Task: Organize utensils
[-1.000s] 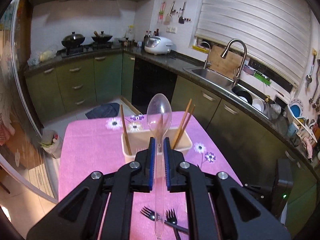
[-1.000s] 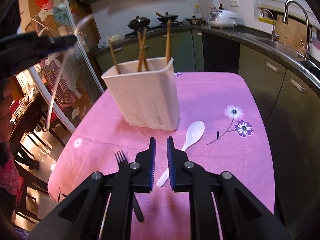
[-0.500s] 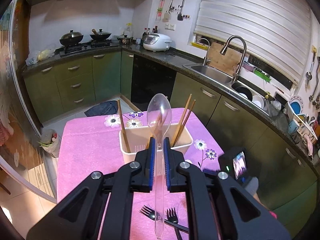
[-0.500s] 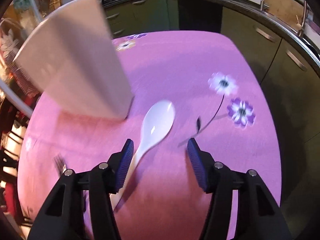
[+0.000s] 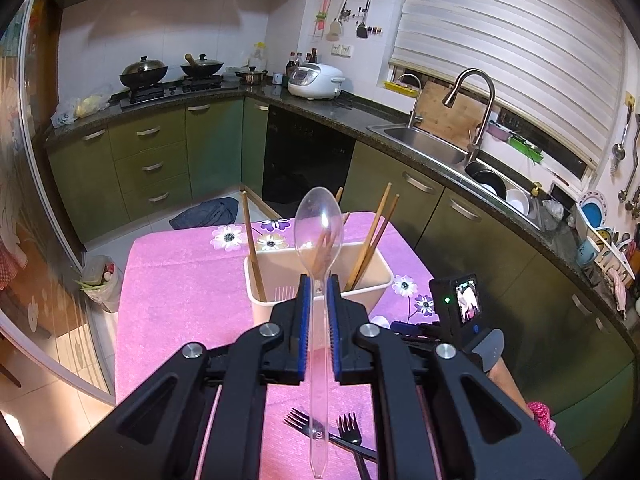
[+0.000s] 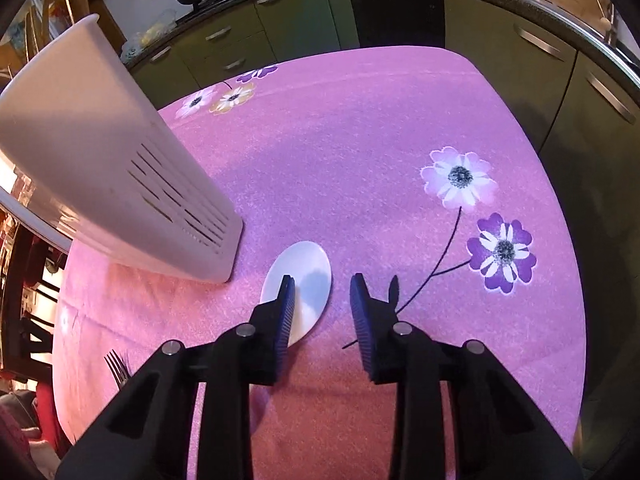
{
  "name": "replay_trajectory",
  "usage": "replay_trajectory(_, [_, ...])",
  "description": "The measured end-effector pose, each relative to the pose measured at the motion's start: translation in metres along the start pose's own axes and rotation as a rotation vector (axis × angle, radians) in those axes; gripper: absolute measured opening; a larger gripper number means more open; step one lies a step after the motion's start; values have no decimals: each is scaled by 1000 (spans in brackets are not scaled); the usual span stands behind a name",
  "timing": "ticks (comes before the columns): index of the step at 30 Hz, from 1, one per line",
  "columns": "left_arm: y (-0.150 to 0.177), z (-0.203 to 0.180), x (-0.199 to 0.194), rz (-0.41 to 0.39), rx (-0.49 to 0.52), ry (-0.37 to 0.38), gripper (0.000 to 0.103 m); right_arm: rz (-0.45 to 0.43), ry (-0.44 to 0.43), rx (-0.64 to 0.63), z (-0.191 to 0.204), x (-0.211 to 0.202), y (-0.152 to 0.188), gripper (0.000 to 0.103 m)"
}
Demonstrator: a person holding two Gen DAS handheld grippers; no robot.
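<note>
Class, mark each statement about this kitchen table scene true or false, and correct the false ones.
1. The left gripper holds a clear plastic spoon. True.
2. The white plastic spoon stands in the cream plastic holder. False: it lies on the pink flowered tablecloth.
3. Wooden chopsticks stand in the holder. True.
4. The right gripper clamps a black fork. False: its jaws are closing around the white spoon's bowl, not pressing it.

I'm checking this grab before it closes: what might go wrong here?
The right gripper is closing over the white spoon's wide bowl, not its handle, so the spoon may slip or tip. The left gripper pinches the clear spoon on its thin handle; it may swivel near the chopsticks.
</note>
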State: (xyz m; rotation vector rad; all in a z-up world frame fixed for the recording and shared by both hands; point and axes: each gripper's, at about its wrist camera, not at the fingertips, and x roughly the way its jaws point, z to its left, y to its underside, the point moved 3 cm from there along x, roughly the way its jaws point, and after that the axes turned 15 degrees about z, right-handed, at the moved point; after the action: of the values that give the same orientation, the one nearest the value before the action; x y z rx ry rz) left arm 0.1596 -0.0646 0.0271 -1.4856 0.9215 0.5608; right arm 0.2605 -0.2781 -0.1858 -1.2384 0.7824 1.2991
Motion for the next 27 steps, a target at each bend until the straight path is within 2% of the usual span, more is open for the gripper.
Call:
replay_trajectory(3, [0,0,0,-1,-2,0,8,6,-19,-4,3,5,-5,26])
replay_trajectory(4, [-1,0,0,-1,-1,0,8,-4,-11,-10,5,4,-5,11])
replay_trajectory(5, [0,0,0,-1,-1,-1,8,-12,-4,-19,9,3,-5,6])
replay_trajectory(12, [-3,0,0,1,-2,0,8,-93,10,-51,28,-16,1,3])
replay_trajectory(18, [-10,5,-3,-19,-12,5,8,-210,18,-63,34,-57,13,3])
replay_trajectory(24, [-26,7,-6,-66,-24,4,8,-270,27,-70,36,-80,20,3])
replay_trajectory(27, [-36,8,-7,-117,-32,4,8,-290,29,-69,33,-90,26,3])
